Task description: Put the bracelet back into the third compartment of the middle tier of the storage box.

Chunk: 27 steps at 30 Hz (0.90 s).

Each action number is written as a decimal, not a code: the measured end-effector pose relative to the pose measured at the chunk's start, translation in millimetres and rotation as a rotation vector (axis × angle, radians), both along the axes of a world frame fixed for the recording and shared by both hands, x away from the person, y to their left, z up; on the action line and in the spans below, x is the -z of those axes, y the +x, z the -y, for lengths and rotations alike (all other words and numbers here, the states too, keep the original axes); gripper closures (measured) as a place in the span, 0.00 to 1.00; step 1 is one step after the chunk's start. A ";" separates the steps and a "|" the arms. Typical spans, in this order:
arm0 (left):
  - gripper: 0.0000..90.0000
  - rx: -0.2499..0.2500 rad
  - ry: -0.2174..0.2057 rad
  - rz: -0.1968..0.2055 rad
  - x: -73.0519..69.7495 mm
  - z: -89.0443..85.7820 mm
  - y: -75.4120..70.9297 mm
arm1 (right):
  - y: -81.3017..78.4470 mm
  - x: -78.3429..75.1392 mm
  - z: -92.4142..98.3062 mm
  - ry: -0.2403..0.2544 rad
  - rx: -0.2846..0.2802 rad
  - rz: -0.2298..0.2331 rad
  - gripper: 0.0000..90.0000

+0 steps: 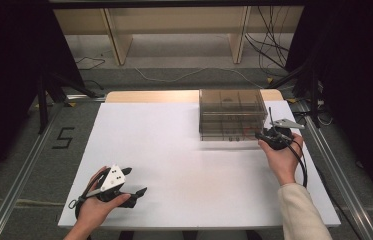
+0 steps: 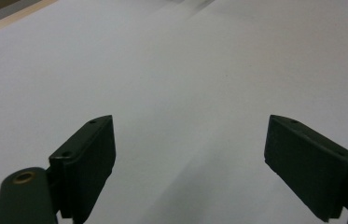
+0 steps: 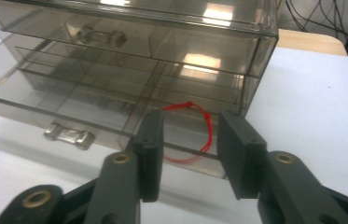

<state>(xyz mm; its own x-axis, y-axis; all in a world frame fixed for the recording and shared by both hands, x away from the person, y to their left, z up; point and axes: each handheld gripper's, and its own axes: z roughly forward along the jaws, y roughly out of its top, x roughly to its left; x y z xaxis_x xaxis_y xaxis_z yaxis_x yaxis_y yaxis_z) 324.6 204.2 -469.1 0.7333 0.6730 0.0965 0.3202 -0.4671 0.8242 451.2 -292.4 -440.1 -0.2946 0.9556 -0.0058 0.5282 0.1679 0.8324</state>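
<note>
We start at the left, well away from the drawer box [image 1: 232, 114]: our left gripper [image 1: 135, 183] rests low on the white table [image 1: 174, 165] near its front edge, jaws wide apart with nothing but bare tabletop between them, and it seems to be waiting. Moving right, the smoky see-through drawer box stands at the back right of the table, its front toward us, with small metal handles [image 3: 67, 135] on its drawers. Inside the bottom drawer, at its right end, lies a red string loop [image 3: 198, 132], which we take to be the thing this work is about. Our right gripper [image 3: 191, 154] sits just in front of the box at that same lower right corner, its jaws partly apart and gripping nothing; the loop shows behind the clear drawer front, in line with the gap between them. We judge that the string is already put away in the drawer and the right gripper has let go there. The next move, as we see it, calls for backing the right gripper straight away from the box without catching the drawer front, and pushing the drawer flush if it stands out at all, which we cannot tell for sure.
</note>
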 end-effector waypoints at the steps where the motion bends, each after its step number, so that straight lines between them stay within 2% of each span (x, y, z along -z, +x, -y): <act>1: 0.18 -0.001 -0.001 0.000 0.0 0.0 -0.1 | -1.7 -0.4 -0.3 0.005 -0.003 0.001 0.65; 15: 0.18 -0.001 -0.016 -0.009 0.9 0.7 -0.1 | -36.6 -1.0 -4.1 0.090 -0.137 0.021 0.43; 27: 0.18 0.003 -0.023 -0.015 2.3 3.2 -0.8 | -80.7 16.3 -11.0 0.136 -0.271 0.006 0.40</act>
<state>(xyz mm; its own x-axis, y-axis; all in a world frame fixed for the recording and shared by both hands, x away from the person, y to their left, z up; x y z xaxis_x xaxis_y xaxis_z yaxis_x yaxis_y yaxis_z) 323.8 200.9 -471.5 0.7364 0.6729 0.0700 0.3316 -0.4491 0.8297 370.6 -281.5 -456.4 -0.5394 0.8343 0.1139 0.4741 0.1891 0.8599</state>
